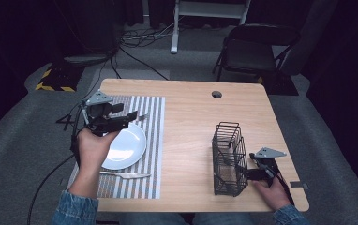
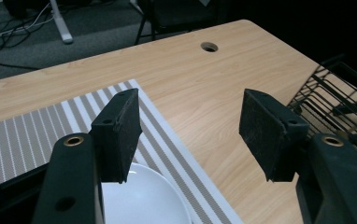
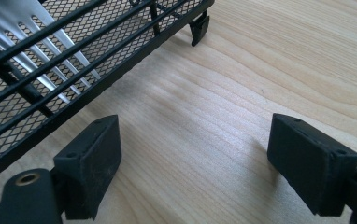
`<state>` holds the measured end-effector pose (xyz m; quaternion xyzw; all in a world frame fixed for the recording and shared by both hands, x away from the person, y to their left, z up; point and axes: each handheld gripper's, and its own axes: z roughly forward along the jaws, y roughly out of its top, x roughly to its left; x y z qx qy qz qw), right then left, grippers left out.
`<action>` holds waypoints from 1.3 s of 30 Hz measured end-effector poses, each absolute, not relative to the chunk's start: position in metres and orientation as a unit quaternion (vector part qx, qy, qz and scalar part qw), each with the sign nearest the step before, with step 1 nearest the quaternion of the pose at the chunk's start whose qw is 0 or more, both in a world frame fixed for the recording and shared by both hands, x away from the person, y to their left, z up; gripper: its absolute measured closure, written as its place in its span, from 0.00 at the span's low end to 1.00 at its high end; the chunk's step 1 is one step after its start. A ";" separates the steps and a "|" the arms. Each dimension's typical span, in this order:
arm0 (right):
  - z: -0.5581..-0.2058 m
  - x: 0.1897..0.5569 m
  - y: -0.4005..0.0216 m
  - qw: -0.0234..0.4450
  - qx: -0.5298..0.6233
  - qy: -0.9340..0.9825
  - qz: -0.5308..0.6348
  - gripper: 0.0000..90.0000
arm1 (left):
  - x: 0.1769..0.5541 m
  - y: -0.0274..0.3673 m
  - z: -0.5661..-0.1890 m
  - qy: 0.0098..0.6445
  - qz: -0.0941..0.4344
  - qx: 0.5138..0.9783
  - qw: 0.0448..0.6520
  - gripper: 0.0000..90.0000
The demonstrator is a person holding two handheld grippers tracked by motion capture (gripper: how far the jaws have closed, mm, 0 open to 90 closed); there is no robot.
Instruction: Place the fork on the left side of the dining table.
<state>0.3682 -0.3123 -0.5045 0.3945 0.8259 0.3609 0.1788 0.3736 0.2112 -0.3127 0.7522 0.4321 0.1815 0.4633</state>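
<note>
Left hand [image 1: 92,143] reaches in from the bottom edge, denim sleeve [image 1: 75,208] at the wrist, forearm angled up and slightly right. It carries the left gripper [image 1: 132,115] above the far edge of the white plate [image 1: 129,143], jaws pointing right across the striped placemat [image 1: 152,140]. In the left gripper view [image 2: 190,135] the 2 jaws stand wide apart with nothing between them; plate rim and placemat stripes lie below.

Right hand [image 1: 272,187] rests low at the near right corner of the table [image 1: 191,126], sleeve just in frame. The right gripper [image 1: 242,172] points left, tips just beside the lower right side of the black wire basket [image 1: 228,159]. In the right gripper view [image 3: 193,149] its jaws are spread over bare wood, empty; the basket wall [image 3: 50,70] runs close past the left jaw, contact not clear.

A fork [image 3: 41,51] lies inside the basket, tines seen through the mesh; handle cut off by the frame edge. In the high view the basket contents are too dark to sort.

A knife [image 1: 125,175] lies on the placemat just near of the plate, parallel to the table's front edge. A small metal piece [image 1: 142,117] shows past the left gripper's tips; cannot tell what it is.

Cable hole [image 1: 217,94] near the far edge. Folding chair [image 1: 254,49] beyond the table, part in shadow.
</note>
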 end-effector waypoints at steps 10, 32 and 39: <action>-0.504 0.369 -0.312 0.178 0.393 0.827 0.361 0.20 | 0.344 0.182 -0.316 0.398 0.159 0.755 0.495 0.44; -0.504 0.369 -0.312 0.178 0.393 0.827 0.361 0.20 | 0.338 0.124 -0.372 0.368 0.109 0.778 0.498 0.44; -0.504 0.369 -0.312 0.178 0.393 0.827 0.361 0.20 | 0.341 0.106 -0.398 0.364 0.114 0.789 0.482 0.46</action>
